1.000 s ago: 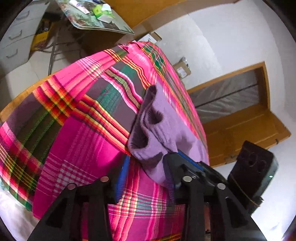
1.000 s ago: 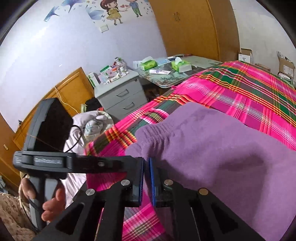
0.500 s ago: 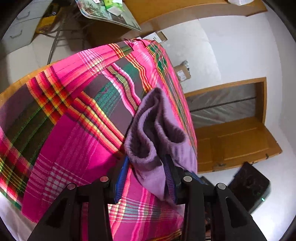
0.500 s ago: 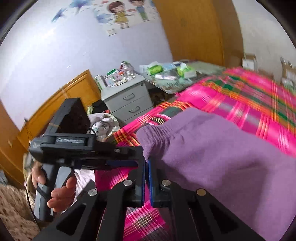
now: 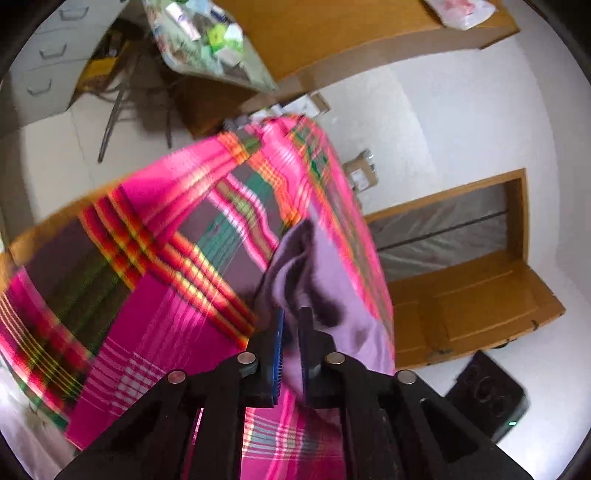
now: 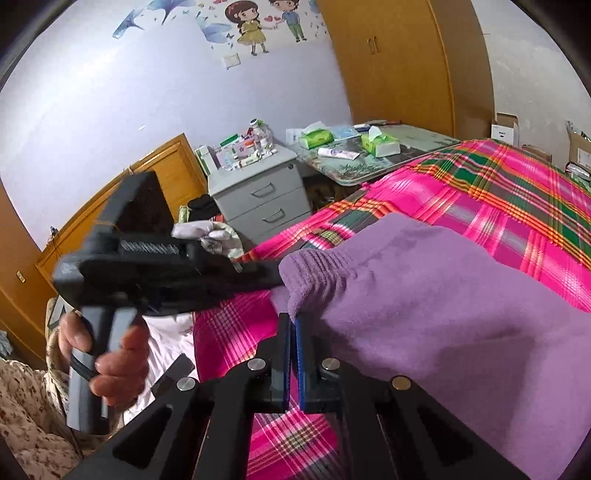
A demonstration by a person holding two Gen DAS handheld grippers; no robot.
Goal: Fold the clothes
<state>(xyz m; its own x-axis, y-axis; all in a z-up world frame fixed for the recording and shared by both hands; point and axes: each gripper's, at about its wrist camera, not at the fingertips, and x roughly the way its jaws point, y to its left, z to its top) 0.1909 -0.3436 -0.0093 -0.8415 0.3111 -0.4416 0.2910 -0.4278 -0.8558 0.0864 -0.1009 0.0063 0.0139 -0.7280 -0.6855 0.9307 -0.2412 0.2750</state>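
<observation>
The left gripper [image 5: 290,354] has its jaws pinching the ribbed edge of the purple garment [image 6: 443,295], which lies on the pink plaid bedspread [image 6: 498,199]. The right gripper [image 6: 291,354] has its jaws pressed together on the garment's near edge.

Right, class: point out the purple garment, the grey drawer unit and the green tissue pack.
Purple garment [image 6: 443,295], right wrist view, on its flat upper cloth.
Grey drawer unit [image 6: 266,192], right wrist view, top drawer front.
Green tissue pack [image 6: 382,144], right wrist view, its side.

Home bedroom, plaid-covered bed [image 6: 498,206], wooden wardrobe [image 6: 399,62], grey drawer unit [image 6: 258,195], cartoon wall stickers [image 6: 258,26]
</observation>
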